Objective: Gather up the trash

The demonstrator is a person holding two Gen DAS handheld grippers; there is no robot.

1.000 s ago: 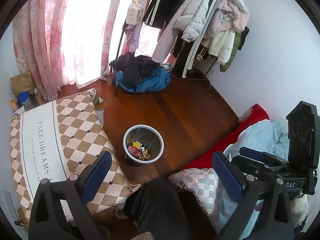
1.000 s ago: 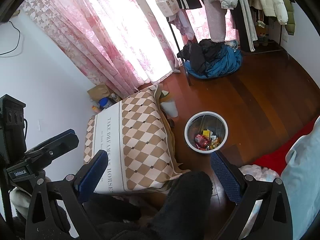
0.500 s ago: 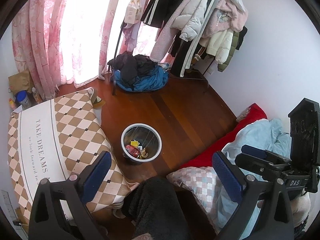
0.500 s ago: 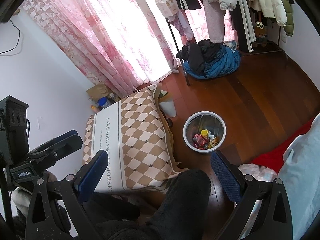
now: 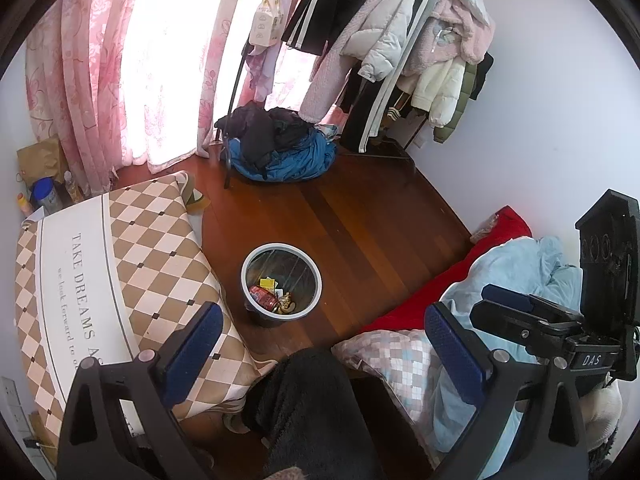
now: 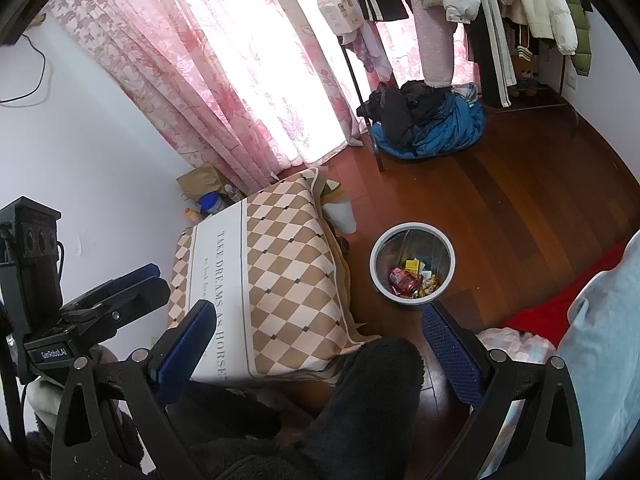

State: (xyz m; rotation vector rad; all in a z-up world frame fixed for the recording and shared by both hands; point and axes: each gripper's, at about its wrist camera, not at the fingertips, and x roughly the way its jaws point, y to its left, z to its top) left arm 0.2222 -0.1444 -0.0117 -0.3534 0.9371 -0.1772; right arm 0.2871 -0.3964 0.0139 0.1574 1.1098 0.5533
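Observation:
A round grey waste bin stands on the wooden floor and also shows in the right wrist view. Inside lie a red can, yellow wrappers and other scraps; the can shows in the right wrist view too. My left gripper is open and empty, held high above the floor near the bin. My right gripper is open and empty at about the same height. Each gripper is seen at the edge of the other's view.
A table with a brown-and-white diamond cloth stands left of the bin. A bed with red sheet and light blue blanket is on the right. A clothes rack and a pile of clothes stand by pink curtains. My dark fleece leg is below.
Both grippers have shifted slightly; the bin sits a little lower-left in the views. Both stay open and empty.

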